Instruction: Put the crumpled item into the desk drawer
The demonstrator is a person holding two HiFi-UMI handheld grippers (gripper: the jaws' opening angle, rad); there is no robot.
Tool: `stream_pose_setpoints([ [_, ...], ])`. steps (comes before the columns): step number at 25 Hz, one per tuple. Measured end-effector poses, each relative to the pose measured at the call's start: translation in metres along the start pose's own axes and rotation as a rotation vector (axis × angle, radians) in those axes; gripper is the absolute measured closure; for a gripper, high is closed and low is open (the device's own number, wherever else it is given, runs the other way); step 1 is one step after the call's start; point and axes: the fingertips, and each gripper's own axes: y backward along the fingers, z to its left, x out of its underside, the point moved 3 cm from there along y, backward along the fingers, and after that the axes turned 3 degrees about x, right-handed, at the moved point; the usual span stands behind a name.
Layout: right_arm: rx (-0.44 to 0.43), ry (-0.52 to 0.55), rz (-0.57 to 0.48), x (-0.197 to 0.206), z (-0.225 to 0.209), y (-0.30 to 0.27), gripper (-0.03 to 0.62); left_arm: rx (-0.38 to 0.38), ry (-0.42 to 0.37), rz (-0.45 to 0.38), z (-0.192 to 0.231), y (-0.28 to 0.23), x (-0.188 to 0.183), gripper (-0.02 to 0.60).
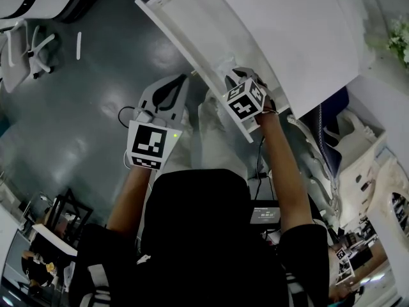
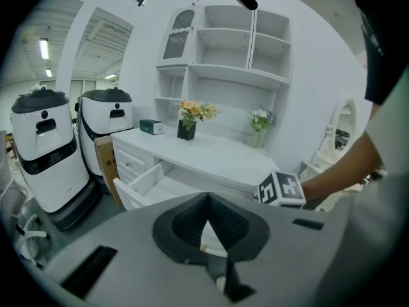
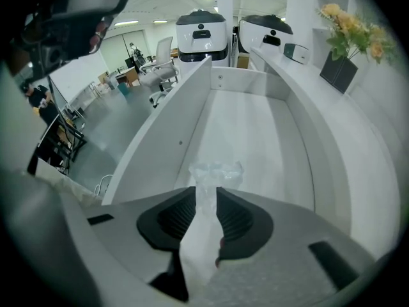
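The crumpled item (image 3: 216, 173), a wad of clear, whitish film, lies between the jaws of my right gripper (image 3: 206, 200) and pokes out past their tips. The jaws stand apart on either side of it, open, over the inside of the white desk drawer (image 3: 167, 139). In the head view the right gripper (image 1: 229, 77) reaches over the near rim of the pulled-out drawer (image 1: 171, 32). My left gripper (image 1: 183, 82) hovers just left of that drawer, over the floor. Its jaws (image 2: 208, 198) meet at the tips with nothing between them.
The white desk top (image 3: 345, 146) runs along the drawer's right, carrying a dark vase of flowers (image 3: 342, 69). Two white robots (image 3: 201, 34) stand past the drawer's far end. A shelf unit (image 2: 223, 50) rises behind the desk. Grey floor (image 1: 83, 107) lies left.
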Motion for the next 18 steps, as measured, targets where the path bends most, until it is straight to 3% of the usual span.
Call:
stream_pose_setpoints([
  [6, 0.022, -0.031, -0.017, -0.001, -0.001, 0.014, 0.502, 0.018, -0.02, -0.015, -0.004, 0.005, -0.006, 0.575],
  [18, 0.107, -0.084, -0.06, -0.004, -0.001, 0.057, 0.589, 0.045, -0.076, -0.054, -0.021, 0.026, -0.024, 0.575],
])
